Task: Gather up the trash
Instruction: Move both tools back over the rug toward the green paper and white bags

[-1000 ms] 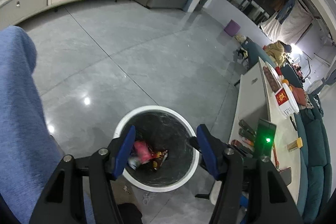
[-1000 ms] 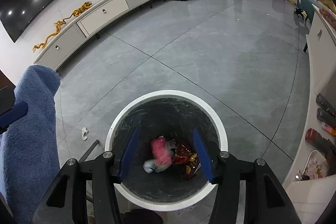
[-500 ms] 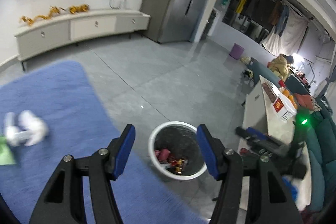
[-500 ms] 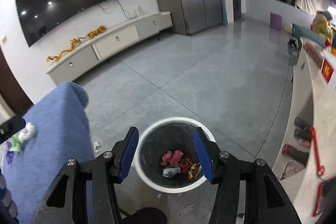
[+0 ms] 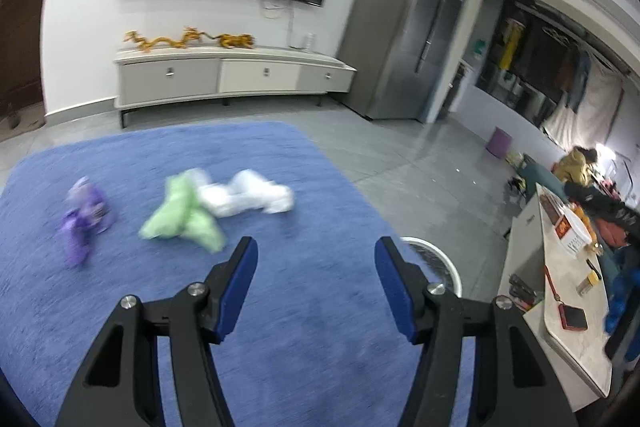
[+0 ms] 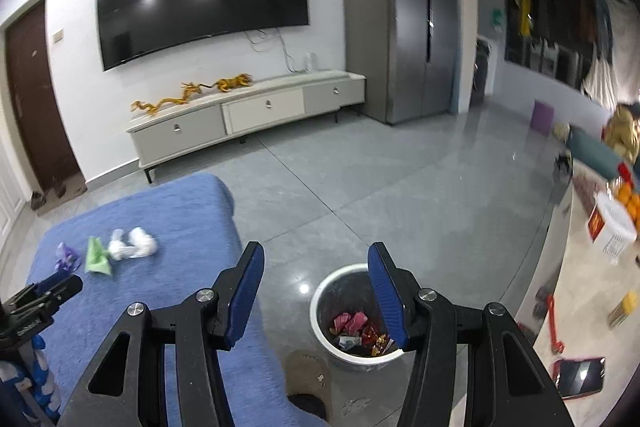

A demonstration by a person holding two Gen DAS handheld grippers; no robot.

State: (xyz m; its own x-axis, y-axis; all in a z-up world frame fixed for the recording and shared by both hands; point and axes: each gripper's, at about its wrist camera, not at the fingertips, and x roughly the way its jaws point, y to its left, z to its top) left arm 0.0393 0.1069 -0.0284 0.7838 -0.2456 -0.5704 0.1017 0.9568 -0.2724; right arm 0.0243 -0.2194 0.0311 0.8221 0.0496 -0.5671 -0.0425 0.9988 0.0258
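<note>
Three crumpled scraps lie on the blue cloth (image 5: pixel 280 307): a purple scrap (image 5: pixel 82 219), a green scrap (image 5: pixel 182 217) and a white scrap (image 5: pixel 246 197). My left gripper (image 5: pixel 316 279) hangs open and empty over the cloth, nearer than the scraps. Its tip also shows in the right wrist view, left gripper (image 6: pixel 52 287). The white trash bin (image 6: pixel 324 307) stands on the floor right of the cloth, with colourful wrappers (image 6: pixel 358 331) inside. My right gripper (image 6: pixel 316 293) is open and empty, high above the bin's near-left rim. The same scraps appear as purple scrap (image 6: pixel 66 257), green scrap (image 6: pixel 96 257), white scrap (image 6: pixel 134 245).
The bin rim (image 5: pixel 434 259) peeks past the cloth's right edge. A white counter (image 6: pixel 588 307) with a phone (image 6: pixel 578 375) runs along the right. A low TV cabinet (image 6: pixel 248 115), a fridge (image 6: pixel 404 23) and grey tiled floor (image 6: pixel 400 187) lie beyond.
Both grippers rose away from the bin. The left one swung left over the blue cloth, bringing the three scraps into view. Both stayed open.
</note>
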